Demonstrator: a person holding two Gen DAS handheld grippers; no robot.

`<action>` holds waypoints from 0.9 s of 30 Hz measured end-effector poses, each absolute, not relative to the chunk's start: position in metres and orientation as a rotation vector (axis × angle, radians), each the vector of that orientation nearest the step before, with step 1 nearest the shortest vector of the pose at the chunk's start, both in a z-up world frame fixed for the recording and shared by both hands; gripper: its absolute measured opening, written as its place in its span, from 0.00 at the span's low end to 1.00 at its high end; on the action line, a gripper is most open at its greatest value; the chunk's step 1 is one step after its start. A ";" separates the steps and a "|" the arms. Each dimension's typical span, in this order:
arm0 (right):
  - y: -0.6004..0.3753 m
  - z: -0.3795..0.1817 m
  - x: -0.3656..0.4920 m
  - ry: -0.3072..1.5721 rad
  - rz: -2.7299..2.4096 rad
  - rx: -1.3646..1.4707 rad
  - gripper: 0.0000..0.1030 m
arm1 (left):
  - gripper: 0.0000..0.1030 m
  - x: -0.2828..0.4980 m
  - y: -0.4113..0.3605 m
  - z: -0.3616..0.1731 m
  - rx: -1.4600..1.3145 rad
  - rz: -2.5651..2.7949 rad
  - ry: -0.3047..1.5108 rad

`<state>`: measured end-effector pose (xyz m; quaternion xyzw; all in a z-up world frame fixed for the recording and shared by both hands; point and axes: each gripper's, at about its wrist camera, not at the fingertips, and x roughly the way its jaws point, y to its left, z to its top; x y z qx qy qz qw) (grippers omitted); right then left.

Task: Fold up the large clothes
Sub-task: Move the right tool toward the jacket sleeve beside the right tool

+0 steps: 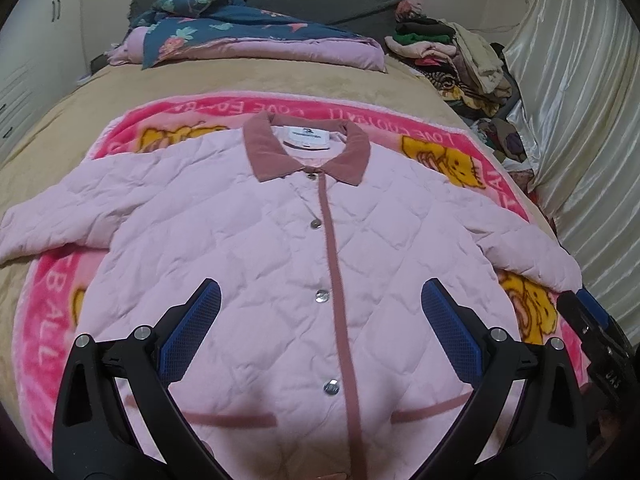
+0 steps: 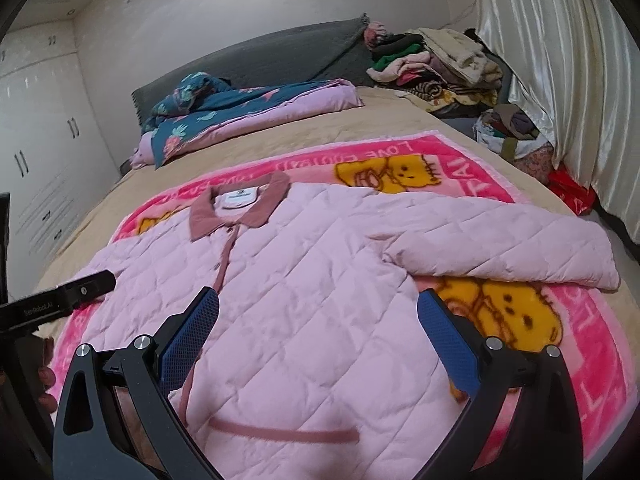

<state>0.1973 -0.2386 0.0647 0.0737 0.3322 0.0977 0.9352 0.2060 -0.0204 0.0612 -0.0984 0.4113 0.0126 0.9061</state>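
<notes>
On the bed (image 1: 120, 92): a pink cartoon blanket (image 1: 52, 312) spread over the tan cover, my work surface.
Jacket: the pink quilted jacket (image 1: 248, 248) lies flat on the blanket, face up, snaps fastened, collar (image 1: 308, 152) toward the headboard — both sleeves spread sideways.
My left gripper (image 1: 320, 304): fingers wide apart, holding nothing, poised above the jacket's lower front.
My right gripper (image 2: 318, 312): likewise spread and empty — above the jacket's right side, near its right sleeve (image 2: 500, 248).
Beyond: a folded floral quilt (image 1: 248, 36); a clothes pile (image 1: 452, 52) beside the curtain (image 1: 580, 92).
</notes>
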 end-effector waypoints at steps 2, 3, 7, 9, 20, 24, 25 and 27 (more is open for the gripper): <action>-0.247 0.063 0.206 0.670 0.179 0.160 0.96 | 0.91 0.216 -0.022 0.057 -0.215 0.010 0.858; -0.250 0.062 0.209 0.668 0.167 0.163 0.96 | 0.91 0.222 -0.024 0.054 -0.218 0.002 0.867; -0.275 0.057 0.228 0.668 0.103 0.201 0.96 | 0.91 0.245 -0.033 0.046 -0.207 -0.003 0.886; -0.287 0.056 0.234 0.658 0.077 0.210 0.96 | 0.91 0.254 -0.041 0.045 -0.194 -0.021 0.892; -0.352 0.040 0.255 0.663 -0.096 0.255 0.96 | 0.91 0.298 -0.068 0.037 -0.177 -0.040 0.890; -0.374 0.029 0.265 0.677 -0.160 0.279 0.96 | 0.91 0.309 -0.077 0.036 -0.176 -0.096 0.877; -0.379 0.027 0.268 0.682 -0.168 0.289 0.96 | 0.91 0.311 -0.079 0.035 -0.172 -0.102 0.875; -0.396 0.021 0.274 0.689 -0.204 0.316 0.96 | 0.91 0.317 -0.085 0.032 -0.162 -0.100 0.878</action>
